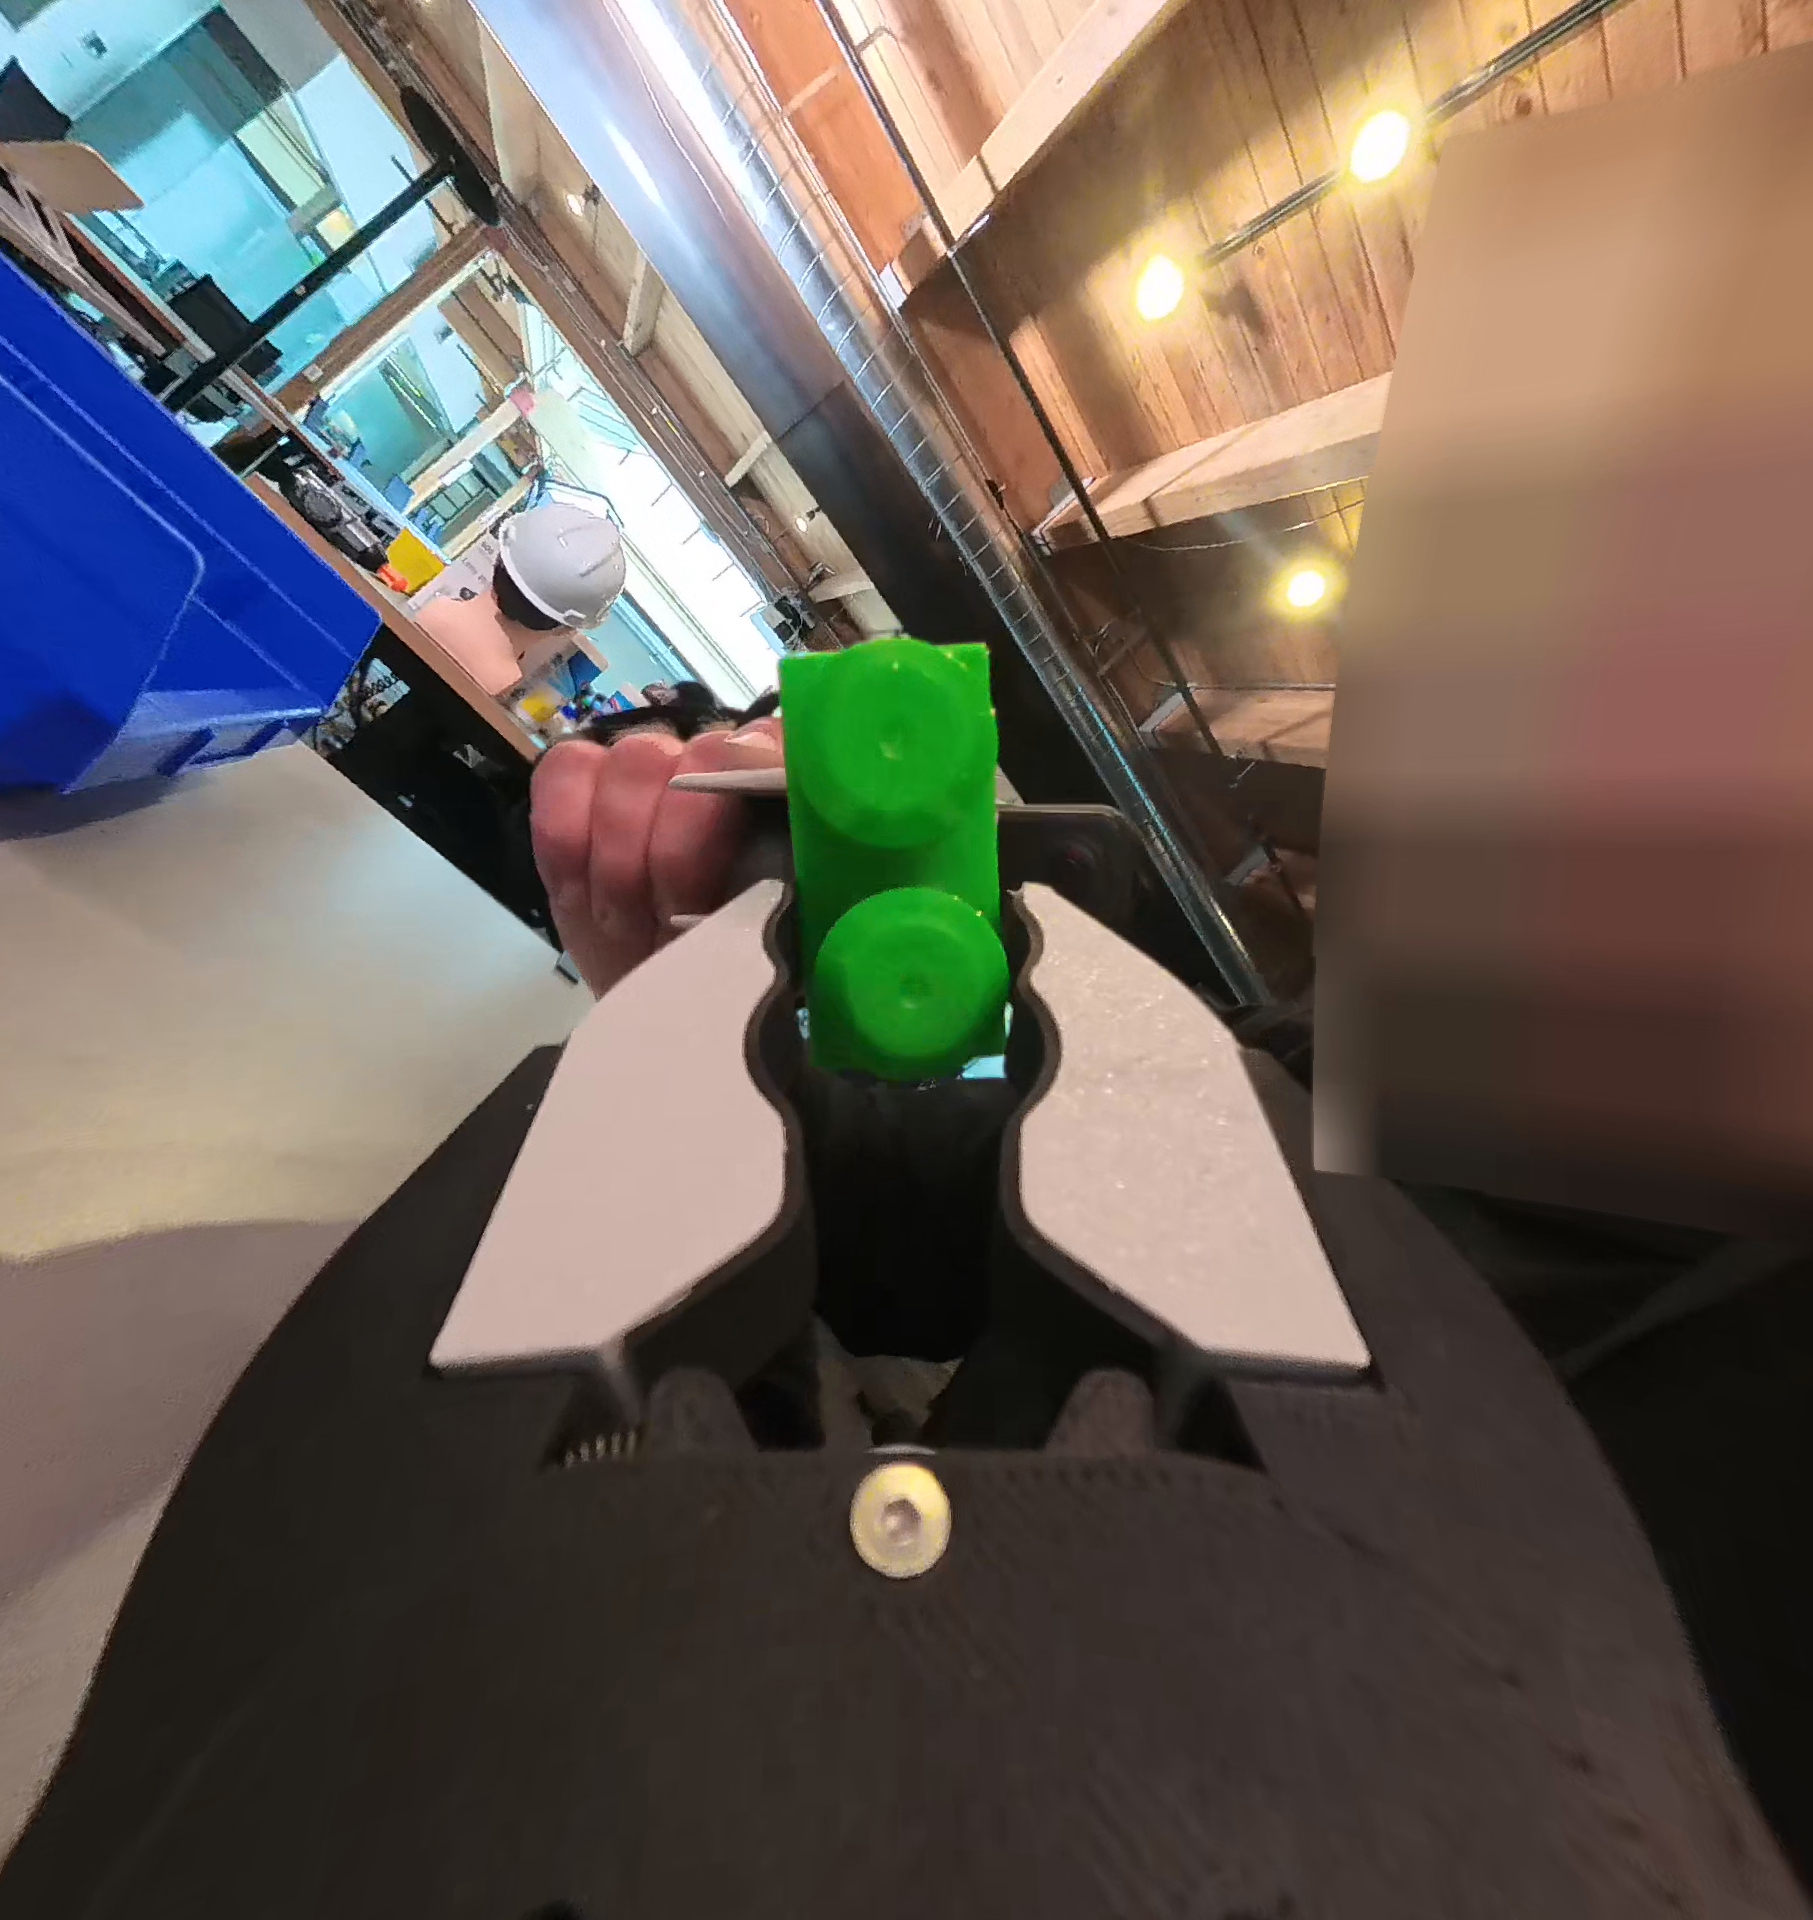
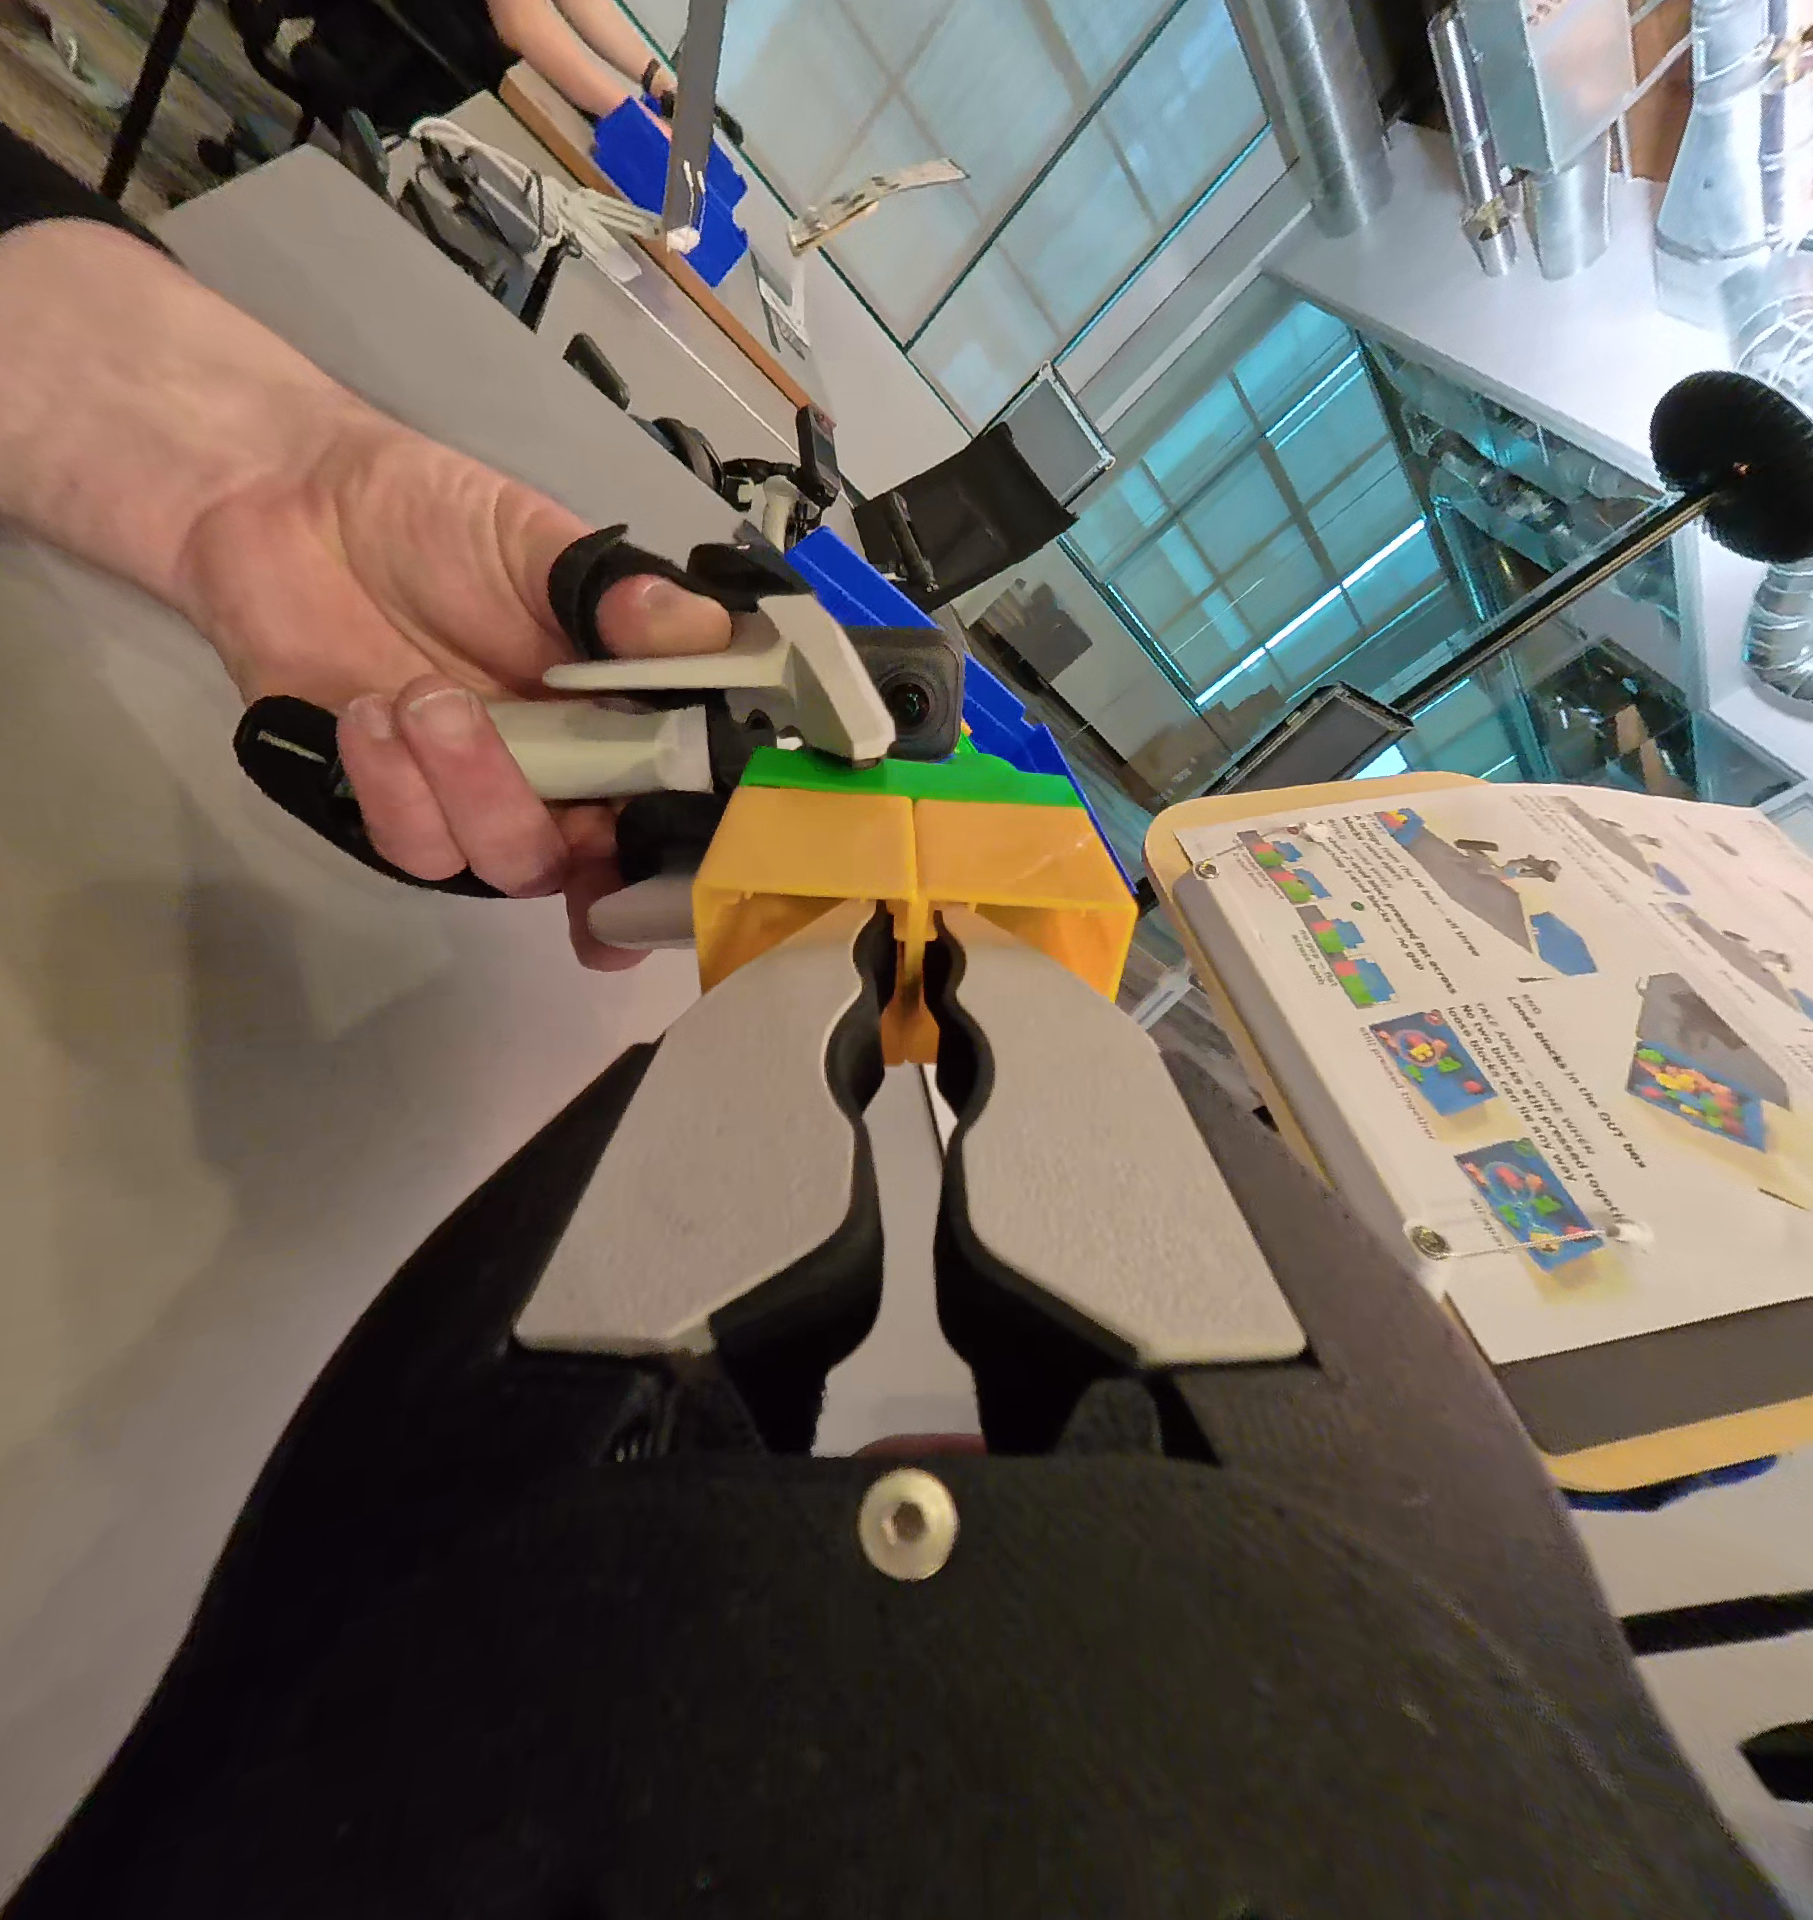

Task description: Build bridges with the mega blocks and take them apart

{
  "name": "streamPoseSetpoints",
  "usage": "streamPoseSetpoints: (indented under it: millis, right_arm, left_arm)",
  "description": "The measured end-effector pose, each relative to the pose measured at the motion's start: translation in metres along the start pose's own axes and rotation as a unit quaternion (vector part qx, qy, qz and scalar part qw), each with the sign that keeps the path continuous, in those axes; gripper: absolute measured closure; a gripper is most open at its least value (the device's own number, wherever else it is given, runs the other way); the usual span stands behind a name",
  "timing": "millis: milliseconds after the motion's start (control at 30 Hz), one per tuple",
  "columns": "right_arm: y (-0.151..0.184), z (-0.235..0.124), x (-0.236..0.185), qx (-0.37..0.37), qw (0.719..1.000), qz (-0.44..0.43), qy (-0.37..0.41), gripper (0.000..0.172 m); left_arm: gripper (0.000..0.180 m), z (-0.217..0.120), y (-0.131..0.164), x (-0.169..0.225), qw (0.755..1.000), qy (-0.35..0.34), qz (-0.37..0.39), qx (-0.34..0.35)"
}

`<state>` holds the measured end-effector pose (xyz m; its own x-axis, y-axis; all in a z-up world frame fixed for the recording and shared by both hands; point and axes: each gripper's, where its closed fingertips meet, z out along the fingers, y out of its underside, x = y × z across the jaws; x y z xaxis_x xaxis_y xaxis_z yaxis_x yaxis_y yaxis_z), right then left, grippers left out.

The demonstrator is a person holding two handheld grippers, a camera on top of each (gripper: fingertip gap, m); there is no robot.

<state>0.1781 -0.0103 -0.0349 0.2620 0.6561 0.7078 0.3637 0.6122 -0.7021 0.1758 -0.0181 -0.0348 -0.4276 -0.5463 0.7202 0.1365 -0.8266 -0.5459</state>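
The left gripper [image 1: 902,977] is clenching a glossy green two-stud block [image 1: 891,831]; the right gripper [image 2: 912,971] is pinching the hollow yellow block's [image 2: 912,862] inner rib.

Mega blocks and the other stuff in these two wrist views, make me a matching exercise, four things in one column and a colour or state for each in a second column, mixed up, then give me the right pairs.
Things:
1. green block
2. yellow blocks
3. bin
4. instruction sheet

Descriptions:
A. blue, standing on the table at the left of the left wrist view
B. gripped between the left gripper's fingers, studs facing the camera
C. white printed page fixed on a board, right of the right gripper
D. hollow undersides facing the camera, centre wall pinched by the right gripper

Pairs: 1-B, 2-D, 3-A, 4-C
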Motion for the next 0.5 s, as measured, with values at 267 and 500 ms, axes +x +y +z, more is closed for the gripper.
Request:
streamPoseSetpoints:
  millis: [267,500]
  right_arm:
    - [0.0016,0.0003,-0.0012,-0.008,1.0,0.006,-0.008,0.166]
    - [0.0035,0.0026,-0.0031,-0.012,0.999,0.026,-0.022,0.166]
  left_arm:
    - [0.144,0.0001,0.0035,-0.0014,1.0,-0.014,0.008,0.001]
    - [0.144,-0.0017,0.0065,-0.004,0.999,-0.036,0.03,-0.011]
